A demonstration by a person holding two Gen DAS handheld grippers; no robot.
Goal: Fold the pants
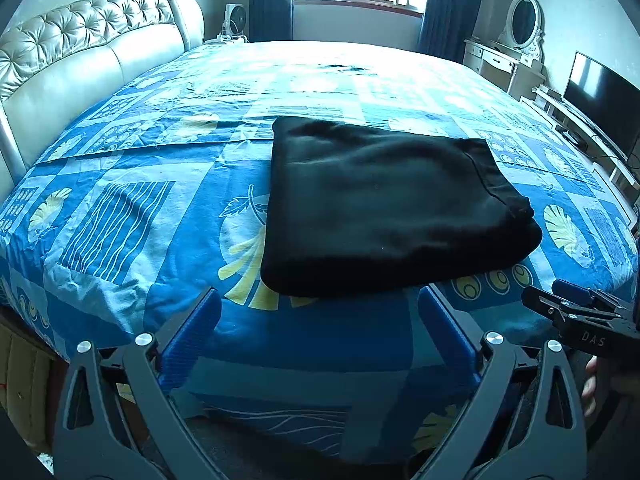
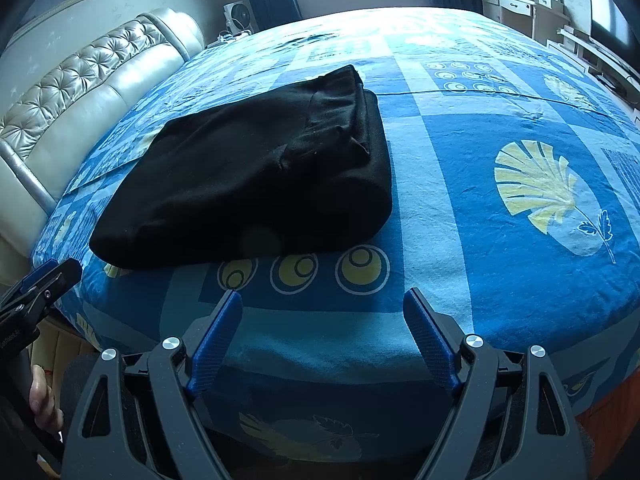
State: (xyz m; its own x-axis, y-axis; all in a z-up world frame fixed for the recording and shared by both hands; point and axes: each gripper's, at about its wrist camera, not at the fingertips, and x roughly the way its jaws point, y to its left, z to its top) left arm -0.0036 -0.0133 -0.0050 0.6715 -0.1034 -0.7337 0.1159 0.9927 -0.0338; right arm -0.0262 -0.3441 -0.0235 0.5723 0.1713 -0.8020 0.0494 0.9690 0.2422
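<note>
As the pants (image 1: 396, 204) lie on the bed (image 1: 132, 216) in a compact black rectangle of several layers, folding looks finished or nearly so; at most a final tidy seems left. Left claw (image 1: 320, 320) and right claw (image 2: 323, 320) both hover just short of the pants' near edge, jaws apart and empty. Dark cloth hides the layer count and any seams, and the pants' underside cannot be seen. Each claw's base is cut off by the frame.
</note>
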